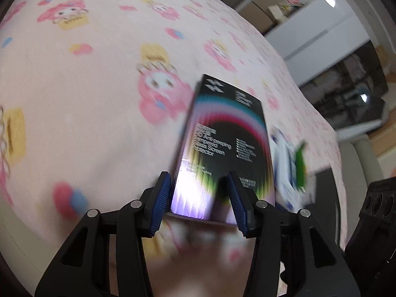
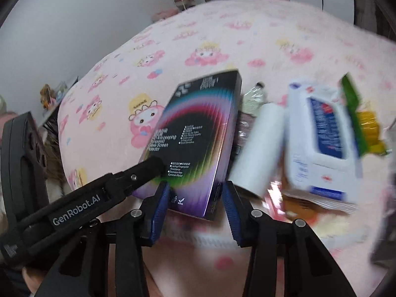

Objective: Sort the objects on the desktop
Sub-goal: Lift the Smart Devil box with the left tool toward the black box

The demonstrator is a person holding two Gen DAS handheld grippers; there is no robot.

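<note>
The left gripper (image 1: 199, 193) jaws pinch the near end of a flat black rainbow-printed cardboard box (image 1: 222, 136). The right gripper (image 2: 195, 198) jaws straddle that box's near corner; whether they press it, I cannot tell. A white plastic bottle (image 2: 257, 148) lies just right of them

A plain grey wall (image 2: 61, 24) was seen behind the pink cartoon-print cloth (image 1: 86, 136); white cabinets (image 1: 309, 32) were lit from above.

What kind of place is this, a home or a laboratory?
Most likely a home. The work surface is covered with a pink cartoon-print cloth, a tall white fridge-like appliance stands behind it, and a shelf of small toys sits by the wall.
</note>
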